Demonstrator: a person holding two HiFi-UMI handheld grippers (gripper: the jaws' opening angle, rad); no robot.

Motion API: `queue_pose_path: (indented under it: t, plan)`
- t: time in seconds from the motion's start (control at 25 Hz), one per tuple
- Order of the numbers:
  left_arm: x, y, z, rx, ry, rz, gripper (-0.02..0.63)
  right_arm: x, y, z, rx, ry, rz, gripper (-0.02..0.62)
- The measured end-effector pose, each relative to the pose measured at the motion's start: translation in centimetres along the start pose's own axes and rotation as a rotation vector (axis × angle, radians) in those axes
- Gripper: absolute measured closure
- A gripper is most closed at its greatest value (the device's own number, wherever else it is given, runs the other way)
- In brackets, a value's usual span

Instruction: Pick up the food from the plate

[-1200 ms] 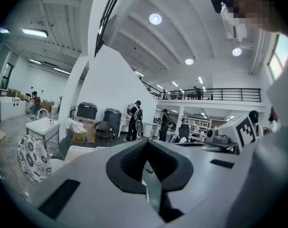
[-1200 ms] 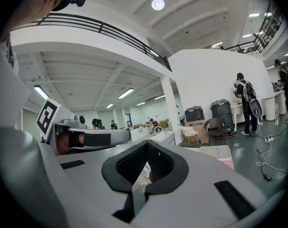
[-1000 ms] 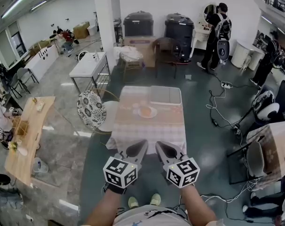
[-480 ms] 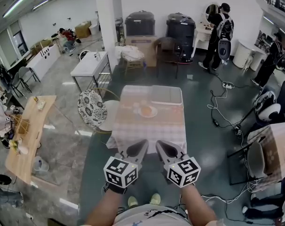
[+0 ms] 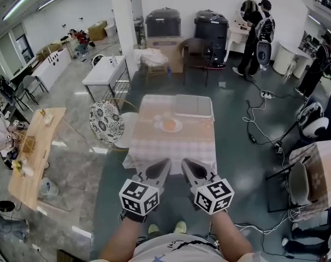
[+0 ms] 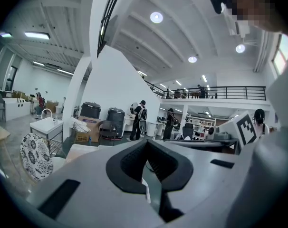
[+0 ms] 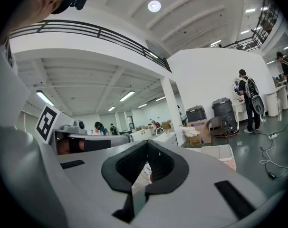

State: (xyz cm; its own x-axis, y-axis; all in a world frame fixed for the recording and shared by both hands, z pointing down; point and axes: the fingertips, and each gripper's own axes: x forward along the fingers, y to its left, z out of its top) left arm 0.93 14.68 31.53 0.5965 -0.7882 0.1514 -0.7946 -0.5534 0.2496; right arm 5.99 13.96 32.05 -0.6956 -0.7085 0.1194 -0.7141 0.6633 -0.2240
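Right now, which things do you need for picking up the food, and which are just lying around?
For the job:
food
plate
checked table
left hand-held gripper, shut and empty
right hand-held gripper, shut and empty

Just lying about:
grey tray on the table's far corner
patterned chair
black bins
floor cables

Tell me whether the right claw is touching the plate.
Apart. The head view shows the right claw shut, with bare checked tablecloth between it and the plate.
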Motion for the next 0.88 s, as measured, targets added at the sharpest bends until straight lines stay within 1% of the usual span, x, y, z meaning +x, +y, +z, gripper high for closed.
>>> queue_pose_path:
  t: [0.28,0.44,0.64,0.88]
  plan:
    - [1.4,-0.5,-0.5,0.003,0.011,0.026,0.6,-0.3,-1.6,-0.2,-0.005,0.0,0.016,0.581]
    - [1.9,0.1,-0.9,0.004,0.024,0.044,0.6,0.3,-2.2,-0.5,0.007,0.003,0.028,0.581]
    - [2.8,1.6,-1.1,-0.006,0.027,0.051,0.6,1.8,-2.7,-0.6,0.013,0.006,0.042,0.581]
    - [5.8,5.2,-0.9,-0.018,0.033,0.027,0.6,5.7,-4.9,-0.9,0.02,0.023,0.014,0.581]
